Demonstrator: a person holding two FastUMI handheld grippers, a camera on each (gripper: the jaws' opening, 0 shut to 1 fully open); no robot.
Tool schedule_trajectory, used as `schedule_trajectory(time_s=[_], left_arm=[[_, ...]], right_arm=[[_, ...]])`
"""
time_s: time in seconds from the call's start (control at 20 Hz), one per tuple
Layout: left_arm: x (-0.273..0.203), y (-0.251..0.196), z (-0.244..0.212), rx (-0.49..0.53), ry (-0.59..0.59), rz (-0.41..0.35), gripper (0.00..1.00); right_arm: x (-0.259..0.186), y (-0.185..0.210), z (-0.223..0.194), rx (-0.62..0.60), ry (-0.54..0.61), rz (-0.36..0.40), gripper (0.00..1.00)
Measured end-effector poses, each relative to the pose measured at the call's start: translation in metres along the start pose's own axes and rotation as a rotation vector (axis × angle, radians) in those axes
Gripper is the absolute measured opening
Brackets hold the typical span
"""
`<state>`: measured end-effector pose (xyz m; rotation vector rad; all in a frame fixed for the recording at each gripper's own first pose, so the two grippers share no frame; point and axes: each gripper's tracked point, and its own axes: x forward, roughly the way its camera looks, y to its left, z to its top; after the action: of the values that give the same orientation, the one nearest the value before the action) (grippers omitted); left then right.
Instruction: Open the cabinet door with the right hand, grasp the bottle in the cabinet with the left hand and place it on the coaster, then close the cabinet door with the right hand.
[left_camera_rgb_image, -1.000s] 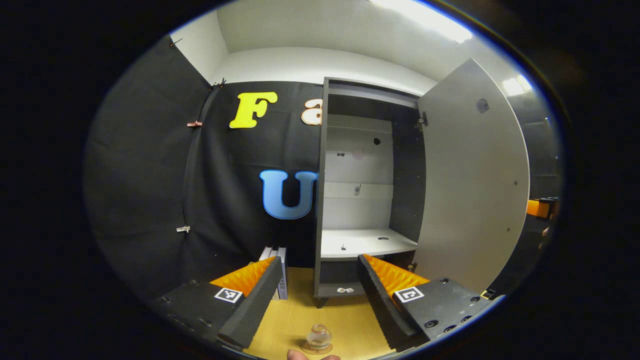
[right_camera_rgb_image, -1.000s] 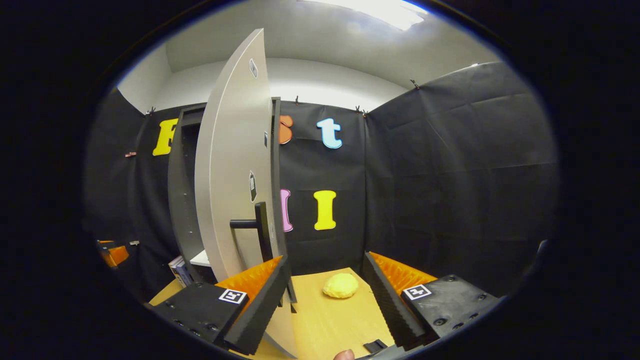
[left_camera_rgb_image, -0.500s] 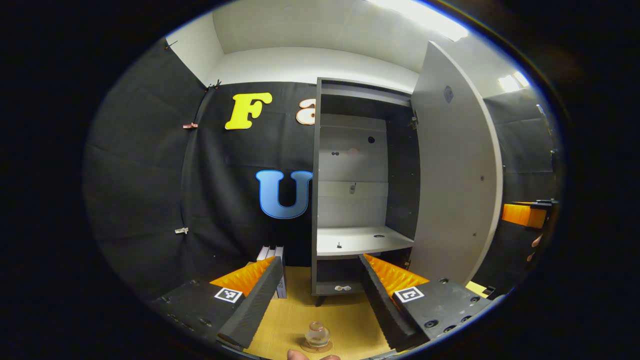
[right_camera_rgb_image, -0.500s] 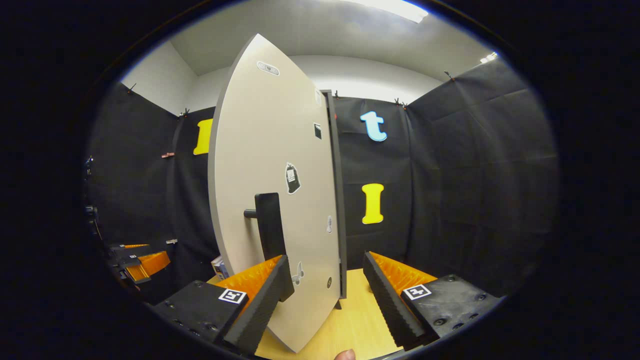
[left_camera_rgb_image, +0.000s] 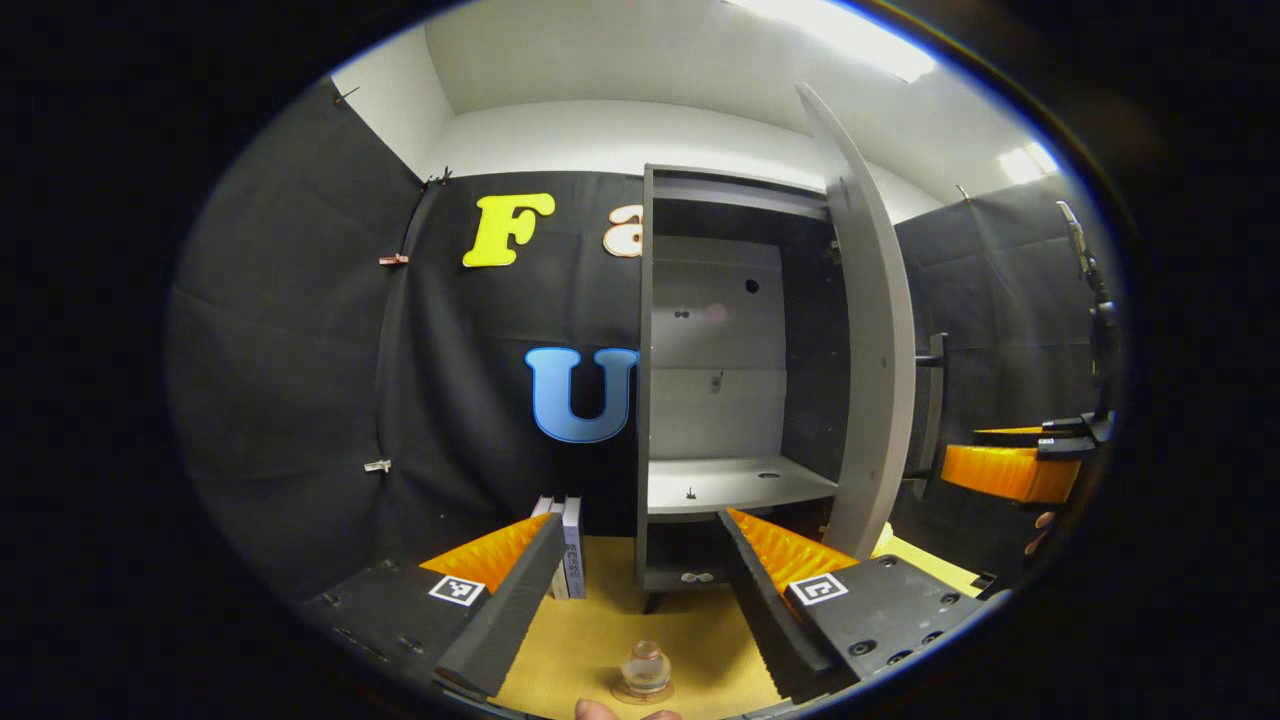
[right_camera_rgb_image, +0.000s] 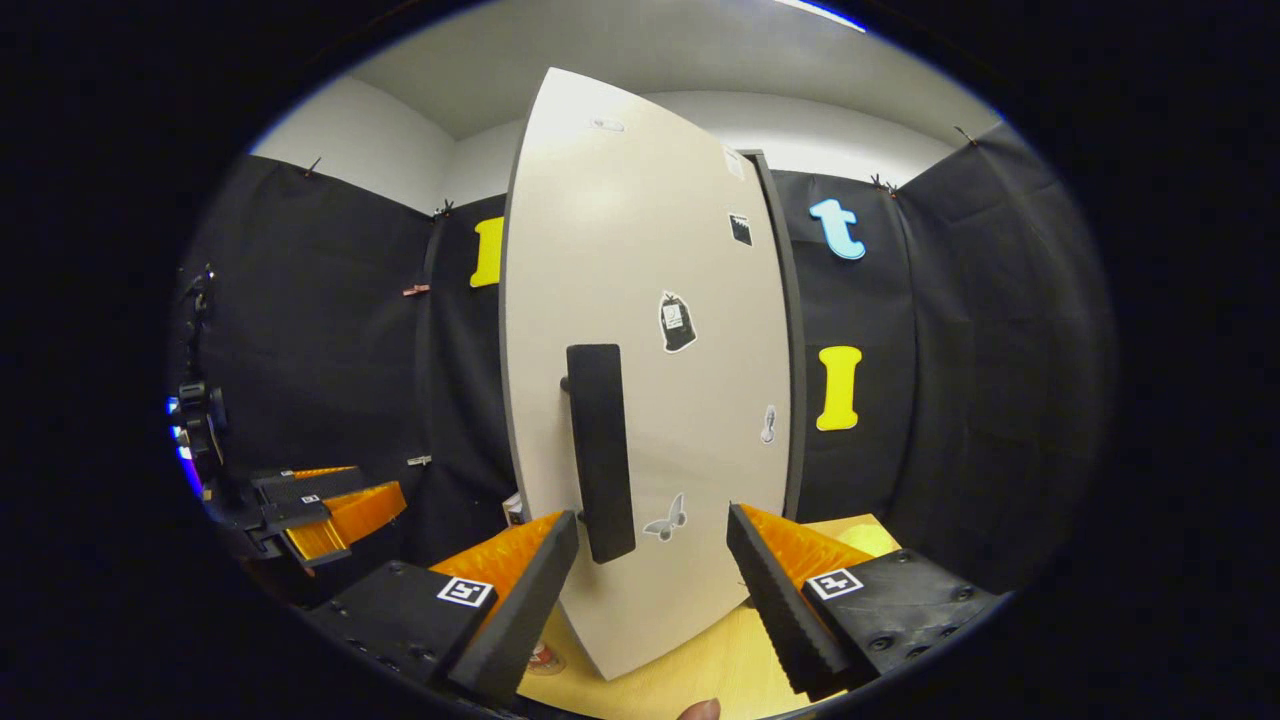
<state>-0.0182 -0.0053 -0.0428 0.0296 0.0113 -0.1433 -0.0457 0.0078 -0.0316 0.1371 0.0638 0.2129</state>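
Observation:
The grey cabinet (left_camera_rgb_image: 740, 360) stands at the back with a white shelf (left_camera_rgb_image: 735, 485) inside. Its door (left_camera_rgb_image: 870, 380) is half swung, edge-on in the left gripper view. A small glass bottle (left_camera_rgb_image: 645, 668) stands on a round coaster (left_camera_rgb_image: 640, 693) on the wooden table, below and in front of my open left gripper (left_camera_rgb_image: 640, 520). In the right gripper view the door's pale front (right_camera_rgb_image: 680, 400) faces me, close up. Its black handle (right_camera_rgb_image: 600, 450) hangs just above the gap of my open right gripper (right_camera_rgb_image: 652, 518). Nothing is held.
Upright books (left_camera_rgb_image: 565, 545) lean by the cabinet's left foot. The wooden table (left_camera_rgb_image: 590, 640) runs up to the cabinet. The right gripper (left_camera_rgb_image: 1010, 470) shows beyond the door edge, and the left gripper (right_camera_rgb_image: 320, 505) sits at the far left.
The door has swung from wide open towards the cabinet. My right gripper has come round to face its front and handle. The left gripper and bottle have barely moved.

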Motion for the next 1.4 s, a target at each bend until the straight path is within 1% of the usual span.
schedule_trajectory(time_s=[0.15,0.3,0.45,0.5,0.55,0.6,0.65,0.7,0.75,0.8,0.9,1.05,1.4], left_arm=[[-0.001,0.002,0.0,0.002,0.001,0.007,0.92],[0.0,0.003,0.001,0.01,0.001,0.014,0.95],[-0.004,0.006,0.005,0.023,-0.005,0.027,0.95],[-0.005,0.006,0.005,0.025,-0.006,0.031,0.92],[-0.006,0.007,0.005,0.028,-0.007,0.034,0.92],[-0.007,0.009,0.006,0.031,-0.009,0.04,0.92],[-0.008,0.011,0.006,0.033,-0.009,0.046,0.93],[-0.009,0.012,0.007,0.035,-0.008,0.052,0.95],[-0.01,0.013,0.007,0.038,-0.009,0.056,0.93],[-0.011,0.014,0.009,0.042,-0.011,0.061,0.92],[-0.012,0.017,0.011,0.052,-0.015,0.07,0.95],[-0.007,0.015,0.011,0.045,-0.018,0.068,0.94],[0.006,-0.01,0.018,0.03,-0.025,0.023,0.94]], right_arm=[[0.001,0.0,-0.001,0.004,-0.001,0.0,0.97],[0.011,0.001,-0.001,0.006,-0.007,0.0,0.97],[0.03,0.023,-0.008,0.014,0.009,0.041,0.98],[0.037,0.032,-0.011,0.014,0.016,0.057,0.98],[0.045,0.035,-0.016,-0.004,0.027,0.043,0.98],[0.053,0.03,-0.011,-0.026,0.002,0.029,0.97],[0.061,0.029,-0.013,-0.019,0.008,0.028,0.94],[0.071,0.031,-0.018,0.006,0.018,0.04,0.98],[0.078,0.034,-0.022,0.035,0.038,0.053,0.98],[0.082,0.047,-0.02,0.057,0.041,0.068,0.98],[0.079,0.054,-0.01,0.045,0.013,0.074,0.98],[0.077,0.05,-0.008,-0.005,0.006,0.072,0.97],[0.065,0.031,-0.007,-0.021,-0.001,0.037,0.97]])
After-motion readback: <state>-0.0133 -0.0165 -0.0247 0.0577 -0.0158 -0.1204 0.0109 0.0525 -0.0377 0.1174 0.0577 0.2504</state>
